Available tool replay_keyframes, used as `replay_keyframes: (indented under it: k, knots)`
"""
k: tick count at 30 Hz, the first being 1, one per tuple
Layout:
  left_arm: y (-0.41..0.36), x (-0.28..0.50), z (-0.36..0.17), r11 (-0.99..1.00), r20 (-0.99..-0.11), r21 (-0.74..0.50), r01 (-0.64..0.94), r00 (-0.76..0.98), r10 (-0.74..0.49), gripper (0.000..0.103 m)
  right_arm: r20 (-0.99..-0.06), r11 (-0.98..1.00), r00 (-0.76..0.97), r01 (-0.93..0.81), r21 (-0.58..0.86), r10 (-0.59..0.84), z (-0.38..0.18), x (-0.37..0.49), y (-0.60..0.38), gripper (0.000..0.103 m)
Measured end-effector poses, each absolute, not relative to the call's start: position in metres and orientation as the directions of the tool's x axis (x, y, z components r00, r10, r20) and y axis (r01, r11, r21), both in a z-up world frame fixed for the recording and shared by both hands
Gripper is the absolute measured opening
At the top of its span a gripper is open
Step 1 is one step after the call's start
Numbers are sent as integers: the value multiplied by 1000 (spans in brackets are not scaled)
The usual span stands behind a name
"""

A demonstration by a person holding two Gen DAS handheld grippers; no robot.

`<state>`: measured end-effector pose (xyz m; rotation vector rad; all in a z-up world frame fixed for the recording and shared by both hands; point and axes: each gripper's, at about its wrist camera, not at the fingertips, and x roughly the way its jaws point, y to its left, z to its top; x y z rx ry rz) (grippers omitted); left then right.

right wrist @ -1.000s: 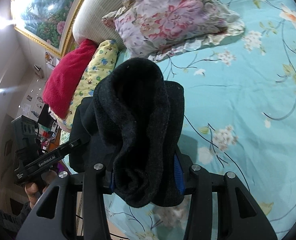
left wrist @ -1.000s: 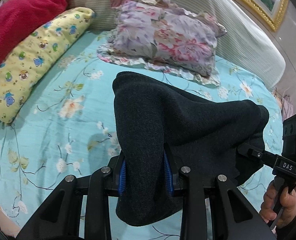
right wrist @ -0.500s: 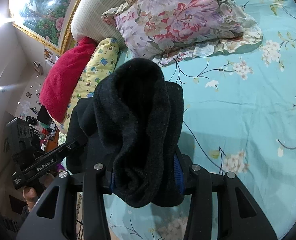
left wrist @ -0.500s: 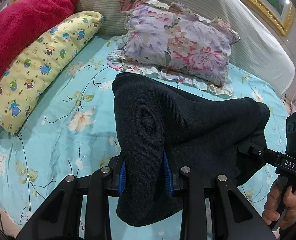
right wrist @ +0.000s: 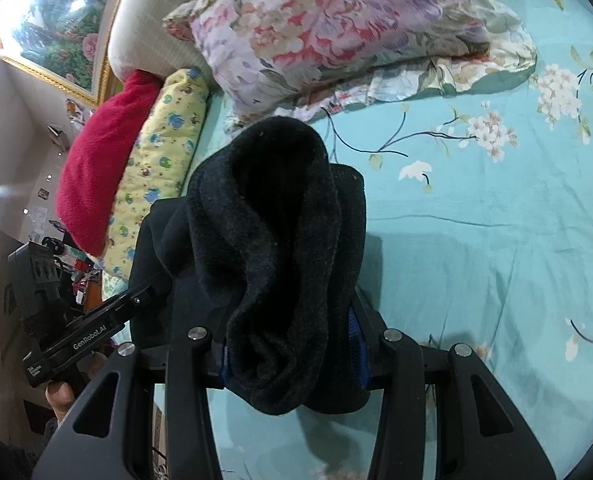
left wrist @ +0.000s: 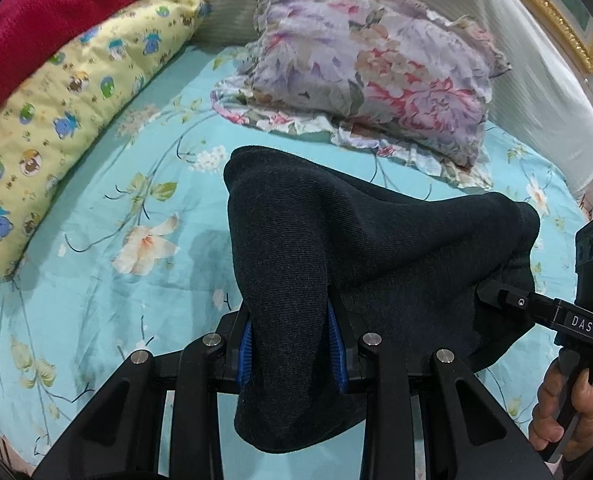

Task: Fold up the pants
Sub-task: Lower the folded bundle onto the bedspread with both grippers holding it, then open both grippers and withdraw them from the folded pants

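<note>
We're over a bed with a turquoise floral sheet (left wrist: 96,280), and there's a padded cream headboard (left wrist: 536,92) at the far edge with a gold-framed flower painting (right wrist: 56,28) on the wall above it. Up by the headboard sits a ruffled floral pillow in lilac and pink (left wrist: 376,64). Along the bed's left edge we've got a long yellow pillow with cartoon animal prints (left wrist: 68,120), and a fuzzy red blanket or cushion (left wrist: 44,12) is piled right against it on the outer side.

The pair of dark, near-black knit pants (left wrist: 356,248) is bunched up and held in the air above the sheet, strung between our two tools. Our left claw (left wrist: 292,344) is clamped on one bunch of the fabric, with the cloth squeezed between the blue pads (left wrist: 245,344) and a fold hanging down below them. Our right claw (right wrist: 292,344) is clamped on the other end the same way, with a thick wad of the fleecy inside of the pants bulging up over it and drooping underneath.

In the left view you can see the right tool's black handle with a hand (left wrist: 568,404) wrapped around it at the right edge. The right view shows the left tool at the lower left. We can't tell if any part of the pants touches the sheet.
</note>
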<state>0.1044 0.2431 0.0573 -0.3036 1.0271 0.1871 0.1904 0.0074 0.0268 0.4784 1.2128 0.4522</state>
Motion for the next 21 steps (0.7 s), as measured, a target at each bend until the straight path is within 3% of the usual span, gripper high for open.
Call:
replay_keyframes:
  k: [13, 15, 19, 21]
  knots:
    - [256, 130, 25, 933, -871, -191, -305, 491, -18, 33, -788, 822, 255, -60, 566, 561, -4, 216, 3, 47]
    - [257, 131, 21, 933, -873, -194, -303, 487, -24, 37, -788, 819, 246, -52, 571, 565, -7, 217, 1, 54]
    - [259, 132, 13, 932, -875, -208, -295, 482, -43, 46, -800, 831, 250, -39, 555, 546, -15, 218, -7, 57]
    - [259, 131, 9, 935, -876, -208, -287, 479, -48, 49, -807, 841, 257, -52, 538, 532, -18, 218, -11, 66]
